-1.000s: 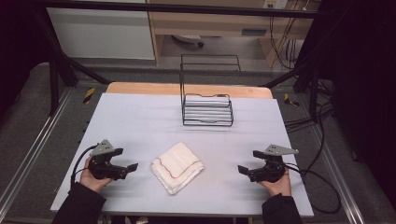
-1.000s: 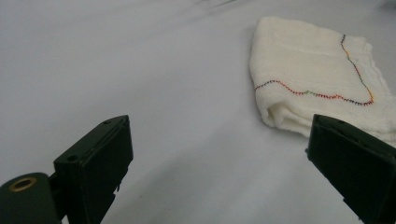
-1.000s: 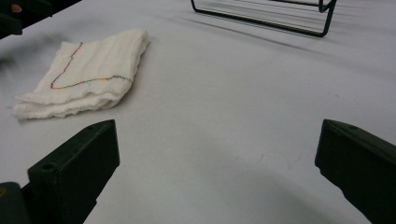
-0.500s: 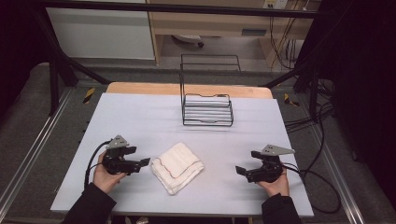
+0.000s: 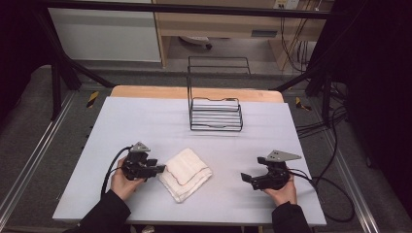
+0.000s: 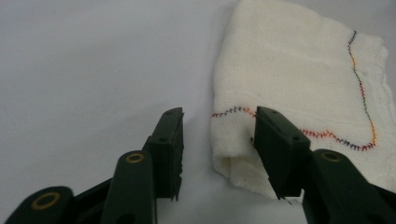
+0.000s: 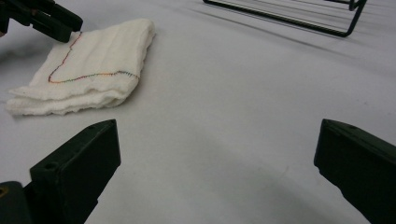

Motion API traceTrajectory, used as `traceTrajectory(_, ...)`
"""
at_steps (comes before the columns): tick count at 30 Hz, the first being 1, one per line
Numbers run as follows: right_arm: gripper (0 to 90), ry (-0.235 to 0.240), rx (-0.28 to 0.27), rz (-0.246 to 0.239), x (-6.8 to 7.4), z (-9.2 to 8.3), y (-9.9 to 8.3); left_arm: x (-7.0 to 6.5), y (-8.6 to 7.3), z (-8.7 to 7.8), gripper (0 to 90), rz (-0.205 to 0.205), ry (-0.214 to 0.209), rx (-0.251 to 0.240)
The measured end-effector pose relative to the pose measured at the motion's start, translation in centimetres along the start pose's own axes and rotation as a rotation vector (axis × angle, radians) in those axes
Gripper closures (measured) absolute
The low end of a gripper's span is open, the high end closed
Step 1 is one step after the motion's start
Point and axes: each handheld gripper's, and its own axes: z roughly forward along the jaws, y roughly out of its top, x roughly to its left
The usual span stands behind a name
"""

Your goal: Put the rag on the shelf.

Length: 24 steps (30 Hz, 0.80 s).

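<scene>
Item: folded white cloth [image 5: 185, 174] with a multicoloured stitched line, lying on the near middle of the pale grey table [image 5: 145, 121], between the two grippers. A black wire rack [image 5: 215, 114] is standing well apart at the far side.

Left gripper [image 6: 217, 140]: sitting at the cloth's near-left corner, its jaws having just been closing. One jaw is lying over the folded edge, the other is standing on bare table beside it; the corner is between them, but the pads are not yet pressing it.

Right gripper [image 7: 215, 158]: resting low over bare table with jaws standing wide, holding nothing.

Handling, as judged: light, soft, limp; layers are likely sagging and parting when lifted. Best hold is the thick folded corner, pinching all layers together.
</scene>
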Motion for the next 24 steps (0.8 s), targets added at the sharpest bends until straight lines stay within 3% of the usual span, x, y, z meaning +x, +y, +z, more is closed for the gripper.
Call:
traceTrajectory(1,1.3,0.003,0.005,-0.002,0.4,0.3,0.2,0.0,0.0,0.0,57.8,-0.002,-0.005,0.002)
traceTrajectory(13,5.4,0.007,0.023,-0.025,2.5,2.0,1.1,-1.0,-0.2,0.4,75.0,0.021,-0.007,0.030)
traceTrajectory(18,7.6,0.017,0.034,-0.001,3.1,2.8,1.3,-1.3,-0.2,0.4,79.0,0.017,0.001,0.034)
traceTrajectory(24,11.5,0.029,0.044,-0.012,4.1,4.0,1.9,-1.7,-0.5,-0.1,83.2,0.039,0.008,0.042)
